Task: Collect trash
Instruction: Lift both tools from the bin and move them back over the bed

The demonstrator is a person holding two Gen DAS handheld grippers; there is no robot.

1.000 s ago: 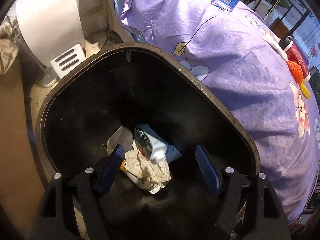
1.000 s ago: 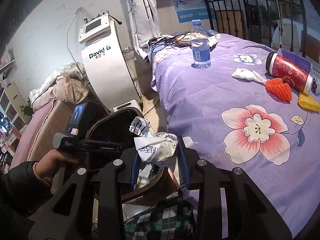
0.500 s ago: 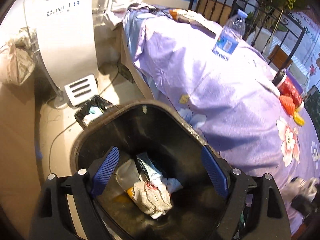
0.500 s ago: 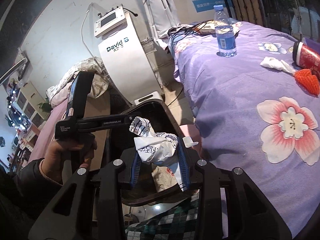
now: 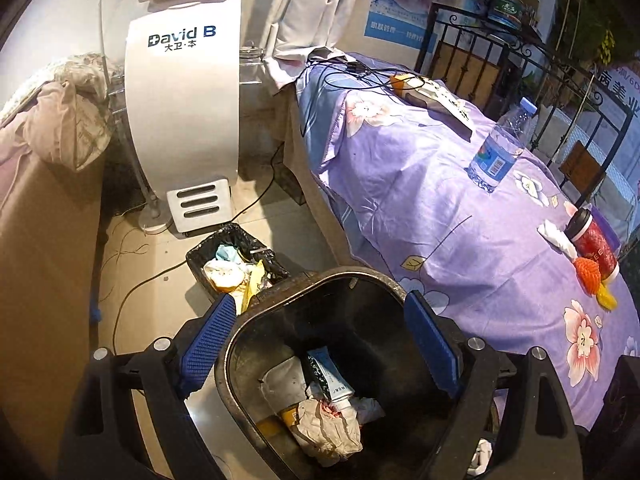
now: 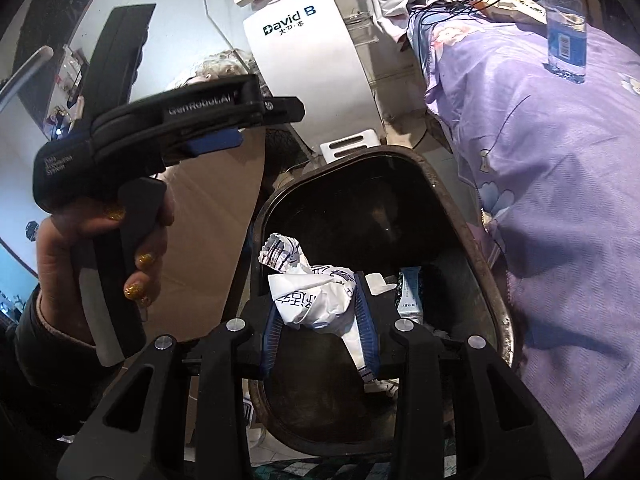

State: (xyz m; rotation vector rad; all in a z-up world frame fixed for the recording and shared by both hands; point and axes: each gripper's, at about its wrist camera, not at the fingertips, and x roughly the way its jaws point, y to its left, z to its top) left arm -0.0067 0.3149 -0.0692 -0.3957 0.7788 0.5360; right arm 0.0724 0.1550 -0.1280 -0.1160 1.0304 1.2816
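A black trash bin [image 5: 360,276] [image 6: 452,200] stands on the floor beside the purple floral bed. It holds crumpled paper [image 5: 328,428] and a tube [image 5: 330,376]. My left gripper [image 5: 320,340] is open and empty, raised above the bin's rim. It also shows in the right wrist view [image 6: 216,140], held by a hand at the left. My right gripper [image 6: 316,316] is shut on a crumpled white printed wrapper [image 6: 312,300] and holds it over the bin's opening.
A water bottle [image 5: 500,148], a red cup [image 5: 592,240], a white tissue [image 5: 556,236] and orange and yellow bits [image 5: 588,274] lie on the bed. A small lined bin [image 5: 232,260] full of trash and a white David B machine [image 5: 184,120] stand behind.
My left gripper rose up and back out of the bin, still open. My right gripper moved with the wrapper from beside the bin to over its opening.
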